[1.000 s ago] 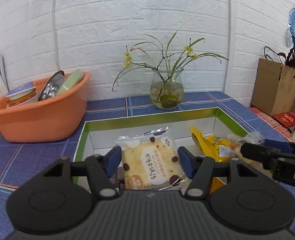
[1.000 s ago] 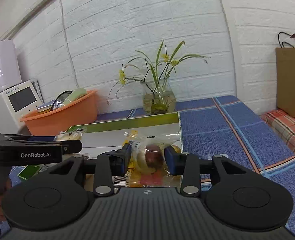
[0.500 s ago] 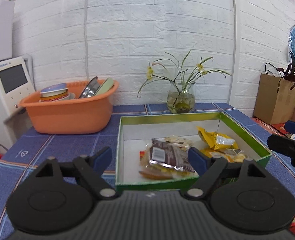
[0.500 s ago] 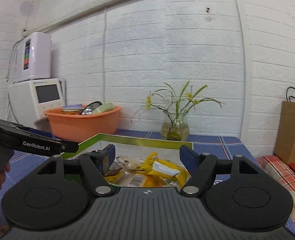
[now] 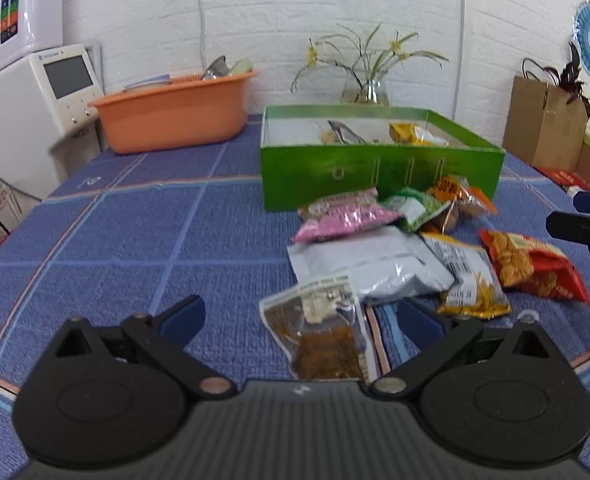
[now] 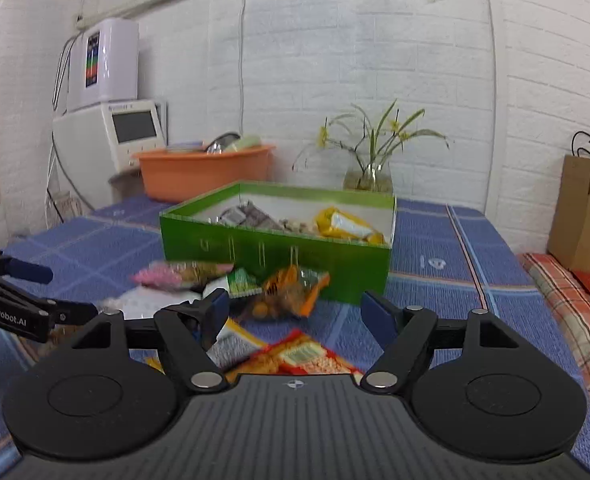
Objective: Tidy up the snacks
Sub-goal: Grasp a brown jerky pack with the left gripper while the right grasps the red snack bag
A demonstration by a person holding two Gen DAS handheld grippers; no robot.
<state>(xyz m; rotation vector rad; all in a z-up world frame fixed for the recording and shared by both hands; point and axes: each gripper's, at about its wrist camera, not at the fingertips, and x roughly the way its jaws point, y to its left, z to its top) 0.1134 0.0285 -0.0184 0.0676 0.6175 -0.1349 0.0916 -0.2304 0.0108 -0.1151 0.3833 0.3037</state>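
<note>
Your left claw [image 5: 299,318] has just been opening and now stands wide, gripping nothing, over a clear packet [image 5: 319,328] lying in front of the green box [image 5: 375,168]. Your right claw [image 6: 295,310] is spread wide and empty. More snack packets [image 5: 375,256] lie on the worktop [image 5: 135,232] before the box.

Blue table [image 5: 143,240]: box [image 5: 375,172], snacks [image 5: 379,264], basin [image 5: 175,114].
</note>
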